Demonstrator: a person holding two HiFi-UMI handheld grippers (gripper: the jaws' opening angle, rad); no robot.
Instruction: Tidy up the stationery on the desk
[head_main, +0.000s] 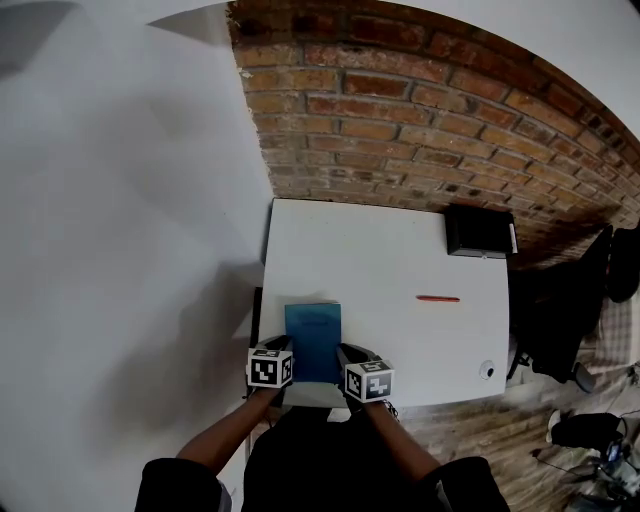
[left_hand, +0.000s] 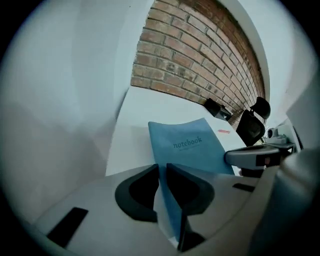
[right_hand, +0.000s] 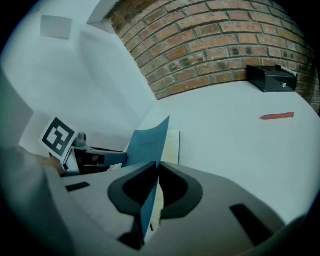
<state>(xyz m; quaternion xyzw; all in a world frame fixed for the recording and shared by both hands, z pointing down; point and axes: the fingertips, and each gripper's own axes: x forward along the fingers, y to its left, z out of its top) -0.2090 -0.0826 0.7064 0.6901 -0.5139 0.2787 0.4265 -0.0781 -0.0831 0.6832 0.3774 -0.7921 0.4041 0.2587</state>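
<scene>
On the white desk (head_main: 400, 240), left claw (left_hand: 162, 171) and right claw (right_hand: 156, 170) pinch the thin blue notebook (head_main: 313, 330).

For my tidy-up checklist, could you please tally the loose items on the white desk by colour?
Blue: 1, the notebook
Red: 1, the pen
Black: 1, the box
Total: 3
</scene>
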